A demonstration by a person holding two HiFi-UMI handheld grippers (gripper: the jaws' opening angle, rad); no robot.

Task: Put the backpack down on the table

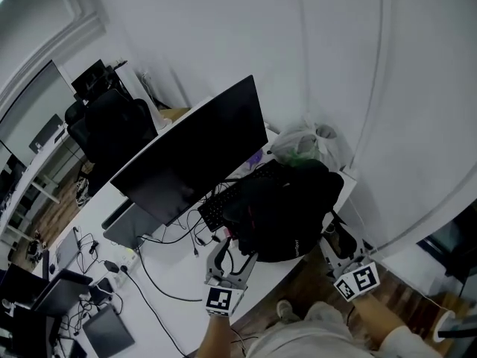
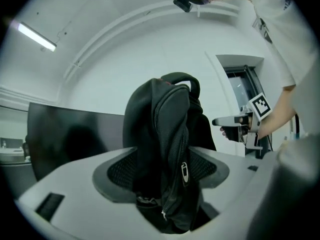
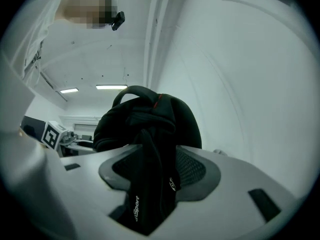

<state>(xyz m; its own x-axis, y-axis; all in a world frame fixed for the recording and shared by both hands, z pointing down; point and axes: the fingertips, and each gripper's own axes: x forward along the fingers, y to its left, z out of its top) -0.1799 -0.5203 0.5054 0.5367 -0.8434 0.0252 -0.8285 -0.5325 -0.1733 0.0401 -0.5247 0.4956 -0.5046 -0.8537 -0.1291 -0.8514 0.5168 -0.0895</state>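
Observation:
The black backpack [image 1: 287, 207] rests on the near right corner of the white table [image 1: 179, 282], slumped against a keyboard. My left gripper [image 1: 232, 253] is at its left side and my right gripper [image 1: 335, 237] at its right side, both held level at the table's front edge. In the left gripper view the jaws [image 2: 162, 171] stand wide, with a fold of the backpack [image 2: 165, 119] and its zipper lying loosely between the mesh pads [image 2: 117, 171]. The right gripper [image 3: 160, 174] is open as well, and a strap of the backpack [image 3: 150, 119] hangs between its pads [image 3: 197, 169].
A large dark monitor [image 1: 194, 151] stands behind the backpack, with a black keyboard [image 1: 220, 203] under it. A crumpled plastic bag [image 1: 305, 144] lies at the far right corner. Cables [image 1: 160, 274] trail over the table's left part. A black office chair [image 1: 112, 129] is beyond.

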